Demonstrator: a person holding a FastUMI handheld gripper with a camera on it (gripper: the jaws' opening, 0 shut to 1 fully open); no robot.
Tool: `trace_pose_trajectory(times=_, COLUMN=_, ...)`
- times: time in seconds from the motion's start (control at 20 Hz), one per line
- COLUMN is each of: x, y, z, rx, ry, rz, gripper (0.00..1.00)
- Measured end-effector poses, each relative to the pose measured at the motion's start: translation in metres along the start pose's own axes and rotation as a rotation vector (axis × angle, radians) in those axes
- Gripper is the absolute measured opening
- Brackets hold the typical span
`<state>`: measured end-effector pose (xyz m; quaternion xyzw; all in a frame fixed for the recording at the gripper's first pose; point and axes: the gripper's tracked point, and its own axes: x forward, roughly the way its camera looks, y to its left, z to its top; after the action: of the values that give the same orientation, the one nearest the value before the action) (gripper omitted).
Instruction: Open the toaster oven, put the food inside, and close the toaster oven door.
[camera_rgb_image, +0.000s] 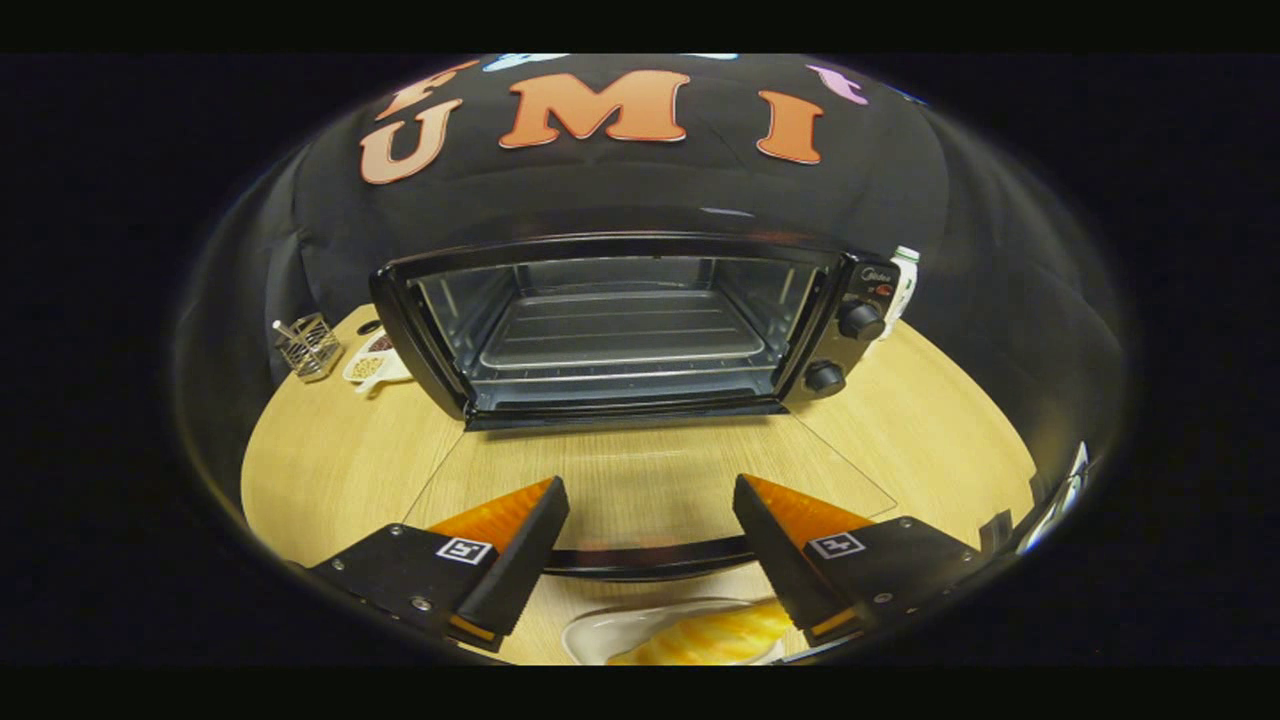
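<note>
Oven (620, 330): stands at the back of the surface (330, 470), against the booth wall, mouth facing the tongs (650, 535). Door (650, 490): fully dropped, glass pane lying flat and level over the surface, its handle (650, 560) running crosswise at the near edge, between and just beyond the finger tips. Opening step judged complete.

Interior: a wire rack (620, 340) sits across the cavity and appears bare. Nothing seen on it. Loading step judged not yet done.

Food (715, 638): a pale, glazed, elongated piece, apparently bread or pastry, on a white dish (610, 632). The dish lies on the surface nearer than the door handle, below and slightly behind the finger tips. Long axis of the food runs crosswise, roughly parallel to the oven front, its far end tilted a little toward the right finger. Its near side is cut off from sight, so full shape cannot be told.

Tongs: spread wide, nothing between the fingers, neither finger touching the food, the dish or the door. They hover above the handle.

Remaining, as judged: grasp the food, carry it over the flat door onto the rack, release, then lift the door shut.

Other items: a small wire basket (308, 345) and a small dish (375, 365) left of the oven; a bottle (903, 285) behind its right corner. Two knobs (860, 320) on the right panel.
</note>
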<state>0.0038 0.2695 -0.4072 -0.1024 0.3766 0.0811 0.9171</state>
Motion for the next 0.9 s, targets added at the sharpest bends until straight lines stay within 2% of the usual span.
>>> trace_pose_trajectory(times=0.4, x=0.0, y=-0.004, z=-0.038, rx=0.029, ry=0.098, rz=-0.005, gripper=0.99)
trace_pose_trajectory(times=0.9, x=0.007, y=-0.003, z=-0.047, rx=0.038, ry=0.119, rz=-0.003, gripper=0.99)
